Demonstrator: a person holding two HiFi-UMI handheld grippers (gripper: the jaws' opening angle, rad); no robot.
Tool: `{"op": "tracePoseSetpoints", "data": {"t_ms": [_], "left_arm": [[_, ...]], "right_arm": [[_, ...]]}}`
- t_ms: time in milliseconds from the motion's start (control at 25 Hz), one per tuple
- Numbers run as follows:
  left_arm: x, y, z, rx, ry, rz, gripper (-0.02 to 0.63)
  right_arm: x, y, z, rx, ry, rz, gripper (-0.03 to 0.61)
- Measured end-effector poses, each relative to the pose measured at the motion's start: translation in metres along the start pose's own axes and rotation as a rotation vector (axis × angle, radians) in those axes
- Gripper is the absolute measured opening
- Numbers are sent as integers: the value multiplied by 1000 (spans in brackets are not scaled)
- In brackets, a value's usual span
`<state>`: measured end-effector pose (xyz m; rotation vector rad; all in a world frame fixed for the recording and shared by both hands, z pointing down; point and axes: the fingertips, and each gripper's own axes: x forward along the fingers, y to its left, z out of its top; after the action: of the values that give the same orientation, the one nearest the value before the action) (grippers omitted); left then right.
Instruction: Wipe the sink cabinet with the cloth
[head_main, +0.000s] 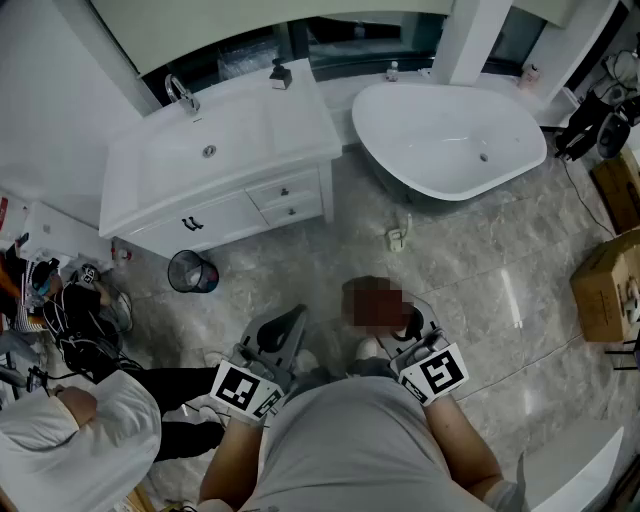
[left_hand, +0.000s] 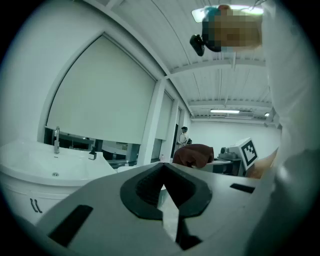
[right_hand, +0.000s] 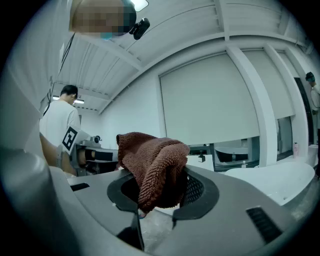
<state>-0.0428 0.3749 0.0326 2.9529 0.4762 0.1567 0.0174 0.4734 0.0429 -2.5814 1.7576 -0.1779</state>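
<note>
While both grippers sit close to the person's body at the bottom centre of the head view, the sink cabinet (head_main: 225, 205) stands well apart from them in the upper left, white, with a chrome faucet (head_main: 181, 93) at the back of its basin. The right gripper (head_main: 408, 328) has its jaws clenched on a brown terry cloth (right_hand: 152, 162), which bunches up above the pads and droops over them. The left gripper (left_hand: 162, 172) has its jaws pressed together at the tips with nothing between them. A white bathtub (head_main: 450, 140) fills the upper right of the head view, and a small black waste bin (head_main: 192, 271) stands on the marble floor just in front of the cabinet. A person in a white shirt (head_main: 85, 425) is at the lower left, and a cardboard box (head_main: 605, 285) lies at the right edge.
</note>
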Motion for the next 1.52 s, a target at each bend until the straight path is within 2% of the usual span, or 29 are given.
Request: {"op": "tracePoseSetpoints", "data": {"t_ms": [280,600,880,1160,1520], "left_arm": [[20,-11,-3,9,11,24,11],[42,-26,-11,-7,25,65,11],[44,-15,-31,-52,65,108,11],[45,52,-35,-75,74,98,11],[21,176,-26,-105,88,89,11]], "right_arm": [[-11,-25,4,6,-7,-8,149],[-22,-51,-5,61,14,40,150],[-7,-62,-23,112,70,41,150],[55,-65,-33,112,121,26,150],[178,-41,-26,127,180,8,150]]}}
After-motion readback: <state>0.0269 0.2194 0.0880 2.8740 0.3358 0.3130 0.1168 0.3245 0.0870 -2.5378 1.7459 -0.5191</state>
